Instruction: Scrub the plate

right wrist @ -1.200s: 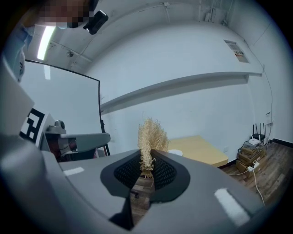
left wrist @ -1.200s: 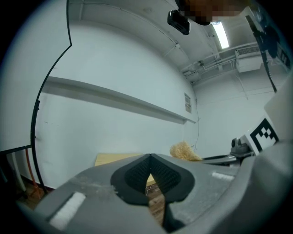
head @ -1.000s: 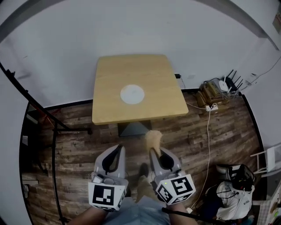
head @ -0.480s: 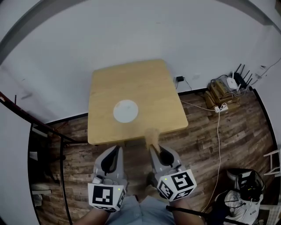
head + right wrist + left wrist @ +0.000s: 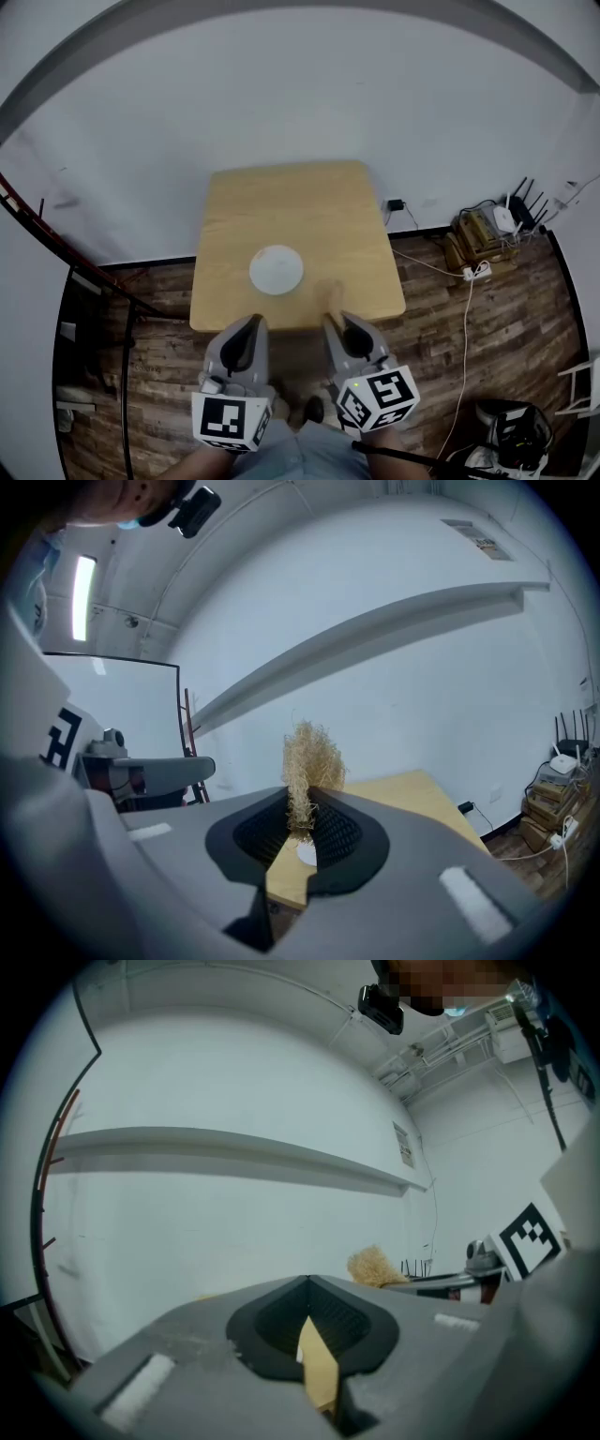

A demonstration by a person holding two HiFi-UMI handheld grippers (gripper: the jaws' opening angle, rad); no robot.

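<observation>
A round white plate point(image 5: 277, 269) lies on the square wooden table point(image 5: 337, 206), near its front edge. Both grippers hover over the floor just short of that edge, pointing at the table. My left gripper point(image 5: 251, 325) is shut with nothing in it; its closed tips point(image 5: 307, 1281) face the white wall. My right gripper point(image 5: 339, 323) is shut on a tan fibre scrubber point(image 5: 328, 295), whose tuft point(image 5: 312, 757) sticks up from the jaws. Below that tuft the plate point(image 5: 307, 853) shows through the gap in the right gripper view. The scrubber point(image 5: 378, 1266) also appears in the left gripper view.
White walls stand behind and to the left of the table. A black metal stand point(image 5: 66, 258) leans at the left. A router and cables point(image 5: 497, 225) sit on the wooden floor point(image 5: 469, 337) at the right, a bag point(image 5: 511, 427) at bottom right.
Both grippers have moved forward toward the table together; its front edge now lies just ahead of their tips. The scrubber stays gripped on the right.
</observation>
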